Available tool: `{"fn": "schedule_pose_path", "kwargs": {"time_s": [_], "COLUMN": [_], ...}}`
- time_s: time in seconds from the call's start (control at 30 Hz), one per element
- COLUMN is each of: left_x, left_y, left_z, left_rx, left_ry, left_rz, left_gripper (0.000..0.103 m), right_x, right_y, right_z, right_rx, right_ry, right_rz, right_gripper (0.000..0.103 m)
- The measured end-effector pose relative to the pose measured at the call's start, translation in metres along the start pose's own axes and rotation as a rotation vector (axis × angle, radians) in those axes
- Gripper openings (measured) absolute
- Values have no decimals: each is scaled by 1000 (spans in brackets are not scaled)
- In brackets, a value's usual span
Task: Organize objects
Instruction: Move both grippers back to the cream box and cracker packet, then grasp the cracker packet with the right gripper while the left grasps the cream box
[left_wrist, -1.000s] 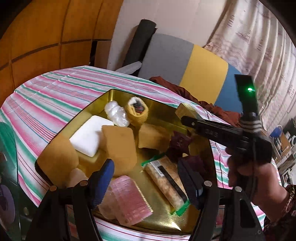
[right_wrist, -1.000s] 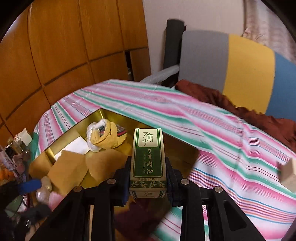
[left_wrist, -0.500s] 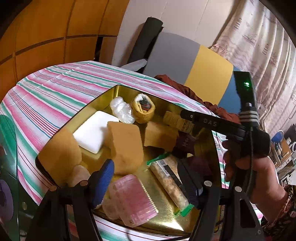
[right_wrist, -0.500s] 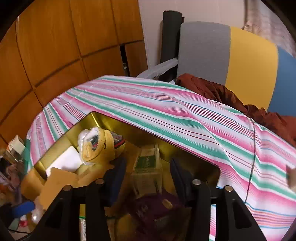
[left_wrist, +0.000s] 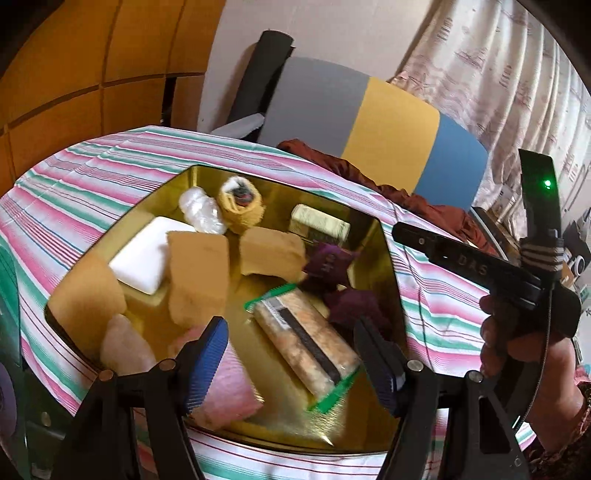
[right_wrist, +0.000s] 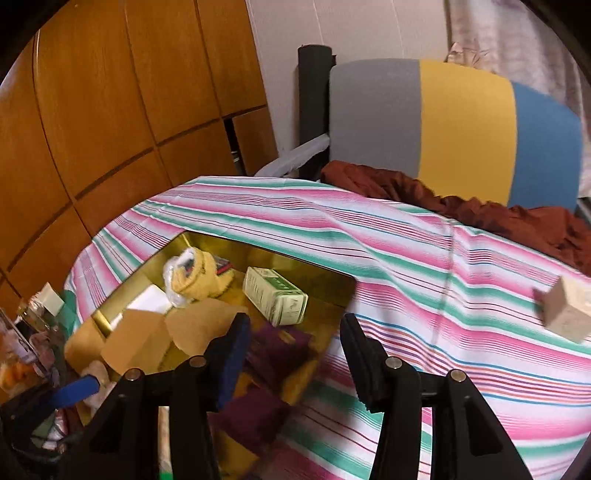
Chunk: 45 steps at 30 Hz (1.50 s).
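Striped cloth (right_wrist: 388, 251) covers the surface around the gold tray (left_wrist: 384, 258). Inside the tray, the green box (right_wrist: 275, 295) lies on its side near the far wall. Right gripper (right_wrist: 291, 354) jaws are opening, empty, above the tray's edge. Left gripper (left_wrist: 291, 354) jaws stand wide, empty, over the tray.

Green-and-cream box (right_wrist: 276, 300) lies on its side in the gold tin (right_wrist: 325, 271) (far corner).

crowded gold tray (left_wrist: 384, 236), bare striped cloth (right_wrist: 424, 266) beside
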<state>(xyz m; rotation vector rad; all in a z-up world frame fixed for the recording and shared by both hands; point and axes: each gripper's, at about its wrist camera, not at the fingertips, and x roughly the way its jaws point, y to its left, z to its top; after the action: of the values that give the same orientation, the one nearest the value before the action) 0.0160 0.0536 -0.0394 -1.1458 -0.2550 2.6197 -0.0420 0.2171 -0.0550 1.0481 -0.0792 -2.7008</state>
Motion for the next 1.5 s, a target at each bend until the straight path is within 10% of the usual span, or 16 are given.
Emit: {"fn": "schedule_pose_path", "kwargs": {"time_s": [0.83,1.27,1.5], "left_x": [17,31,44], "left_y": [-124,-171,-194], "left_z": [-25,-43,-40], "left_rx": [241,337,355], "left_ry": [109,176,197], "left_rz": [-160,-202,-205], "left_gripper": [72,72,72], "right_x": [-92,-140,-147], "right_y": [-138,-317,-383], "right_z": [-70,-105,-128], "right_rx": [41,213,344], "right_ry": [72,159,147], "right_rz": [-319,-561,-549], "right_gripper": [67,88,88]}}
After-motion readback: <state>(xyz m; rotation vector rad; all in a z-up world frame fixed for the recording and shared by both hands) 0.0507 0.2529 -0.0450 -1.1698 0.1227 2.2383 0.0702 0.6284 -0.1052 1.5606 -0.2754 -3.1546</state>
